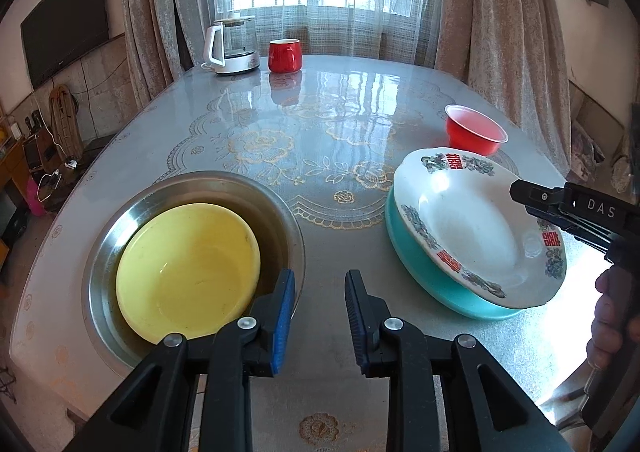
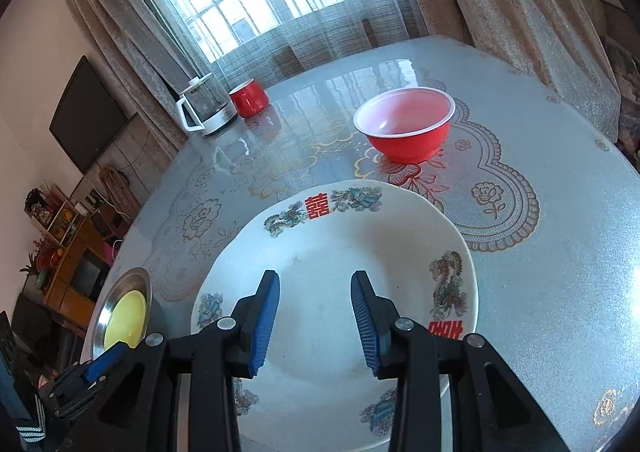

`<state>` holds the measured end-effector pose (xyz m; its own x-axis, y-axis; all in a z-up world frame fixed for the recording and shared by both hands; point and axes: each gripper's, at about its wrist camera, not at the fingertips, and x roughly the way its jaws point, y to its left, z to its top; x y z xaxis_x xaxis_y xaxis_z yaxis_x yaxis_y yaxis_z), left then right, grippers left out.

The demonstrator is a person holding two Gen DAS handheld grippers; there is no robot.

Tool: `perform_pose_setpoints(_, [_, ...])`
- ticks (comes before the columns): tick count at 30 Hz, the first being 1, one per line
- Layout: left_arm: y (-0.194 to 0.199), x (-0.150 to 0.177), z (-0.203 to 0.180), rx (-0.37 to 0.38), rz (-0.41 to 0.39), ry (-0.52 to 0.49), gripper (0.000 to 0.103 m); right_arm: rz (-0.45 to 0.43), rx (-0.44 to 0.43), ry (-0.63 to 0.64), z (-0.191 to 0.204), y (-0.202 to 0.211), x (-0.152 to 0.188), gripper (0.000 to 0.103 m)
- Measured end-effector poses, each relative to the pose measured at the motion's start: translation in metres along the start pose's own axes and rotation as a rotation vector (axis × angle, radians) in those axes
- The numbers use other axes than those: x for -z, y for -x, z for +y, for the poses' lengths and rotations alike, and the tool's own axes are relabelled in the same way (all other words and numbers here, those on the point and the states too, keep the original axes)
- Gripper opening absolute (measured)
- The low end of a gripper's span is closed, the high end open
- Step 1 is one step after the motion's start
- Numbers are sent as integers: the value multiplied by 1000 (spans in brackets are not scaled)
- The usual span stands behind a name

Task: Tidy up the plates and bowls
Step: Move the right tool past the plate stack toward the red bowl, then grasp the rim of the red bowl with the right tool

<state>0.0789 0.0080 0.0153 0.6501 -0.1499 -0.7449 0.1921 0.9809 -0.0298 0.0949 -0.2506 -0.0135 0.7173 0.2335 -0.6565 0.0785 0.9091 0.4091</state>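
1. Bowls, lower left of the left wrist view: a yellow bowl (image 1: 188, 272) sits nested inside a wider steel basin (image 1: 120, 223). This pairing appears finished. The same pair shows small at the lower left of the right wrist view.

2. Plates, right of centre in the left wrist view: a white plate (image 1: 472, 228) with red characters and floral rim lies on top of a teal plate (image 1: 424, 272). The white plate sits off-centre, overhanging toward the lower right, so the stack looks formed but not squared up.

3. Unsorted item: a red bowl (image 2: 404, 127) stands alone on the worktop (image 1: 340, 111), just beyond the plate stack at upper right of the right wrist view. Judged from its position, it is the main piece left to be placed, most plausibly with the other bowls.

4. Left tool (image 1: 320, 316): its jaws stand apart with nothing between them, at the bottom centre of the left wrist view, hovering between the basin and the plate stack.

5. Right tool (image 2: 316, 324): its jaws are spread wide and hold nothing; it hangs above the white plate's centre. Whether it touches the plate cannot be told.

6. Not part of the sorting: a kettle (image 1: 232, 47) and a red mug (image 1: 284, 55) stand at the far edge, top centre-left.

7. Estimate: roughly two thirds done; one bowl and a plate adjustment remain.
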Motion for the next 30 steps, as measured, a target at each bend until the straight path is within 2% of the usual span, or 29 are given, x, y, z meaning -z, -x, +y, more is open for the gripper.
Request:
perform_pose_setpoints(12, [-11, -21, -6, 17, 9, 14, 28, -33, 79, -97, -55, -2, -44, 37])
perform_pose_setpoints(17, [-24, -42, -13, 23, 30, 43, 28, -42, 107, -112, -70, -12, -69, 37])
perform_pose_setpoints(25, [-49, -81, -36, 92, 34, 52, 30, -49, 136, -150, -101, -34, -110, 37])
perform_pose_setpoints(26, [-53, -88, -41, 102, 35, 53, 33, -47, 138, -155, -104, -38, -115, 36])
perform_pose_setpoints(30, [-71, -116, -63, 140, 36, 42, 33, -30, 154, -153, -114, -55, -130, 32])
